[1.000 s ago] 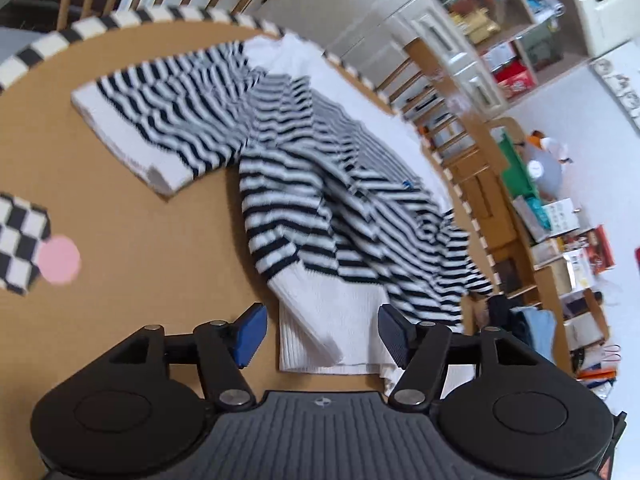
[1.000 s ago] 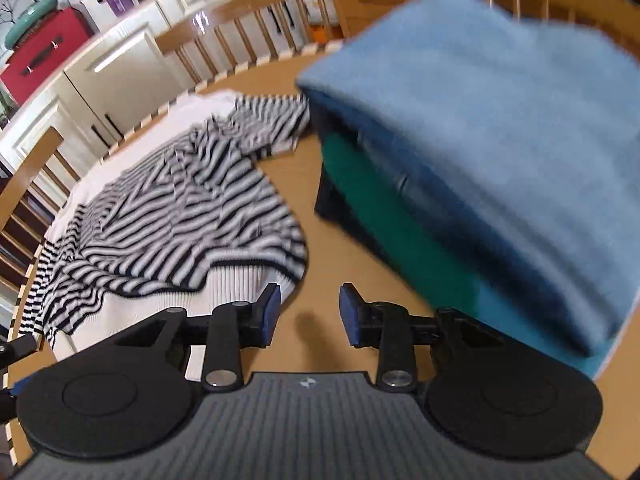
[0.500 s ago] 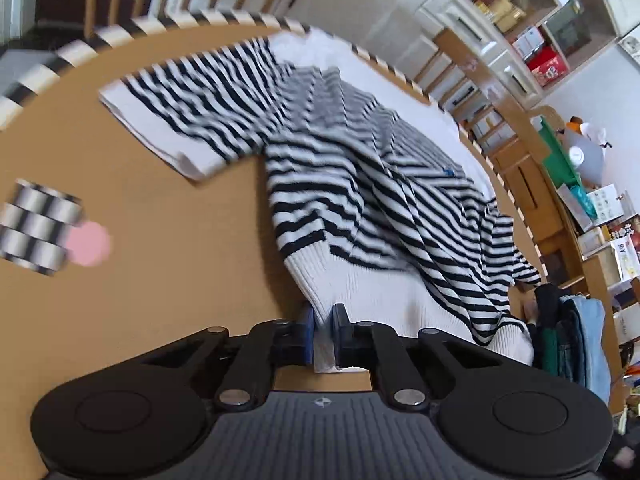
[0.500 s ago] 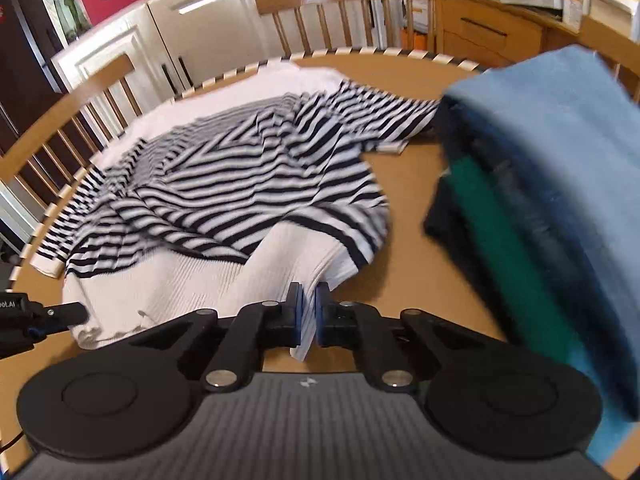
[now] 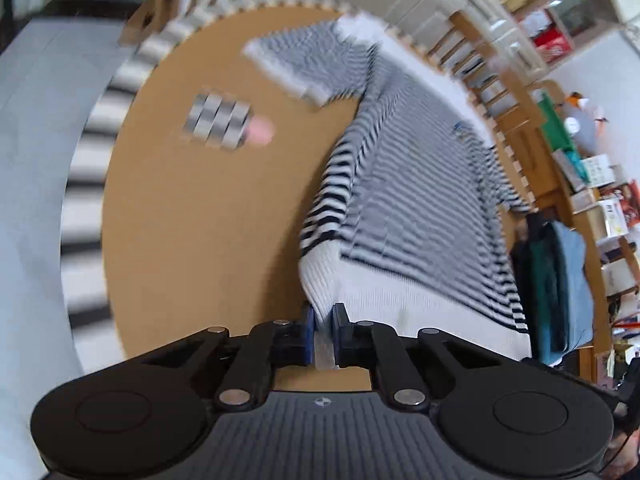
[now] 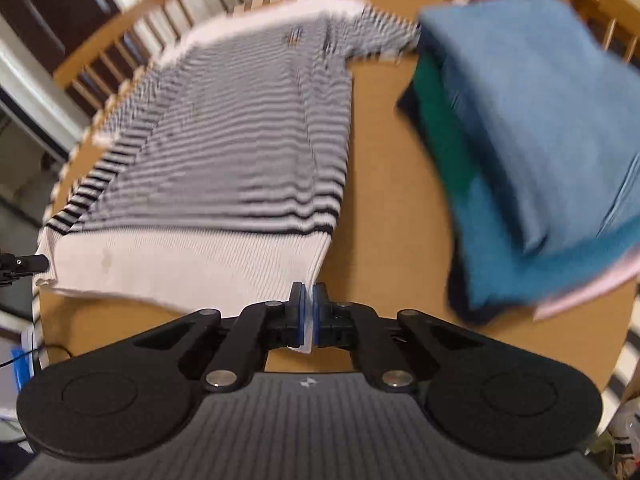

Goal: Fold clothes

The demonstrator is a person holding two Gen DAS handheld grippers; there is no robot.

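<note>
A black-and-white striped sweater with a white ribbed hem lies stretched along the brown table. My left gripper is shut on the hem's left corner. My right gripper is shut on the hem's right corner; the sweater runs away from it toward the far table edge. One sleeve lies spread at the far left; the other sleeve reaches toward the folded pile.
A pile of folded clothes, blue on top with green and dark layers, sits on the table right of the sweater. A checkered marker with a pink dot lies on the table. Wooden chairs ring the table.
Both grippers went from open to shut on the hem corners. They have since pulled the hem toward me and apart, and the sweater body has stretched flatter.
</note>
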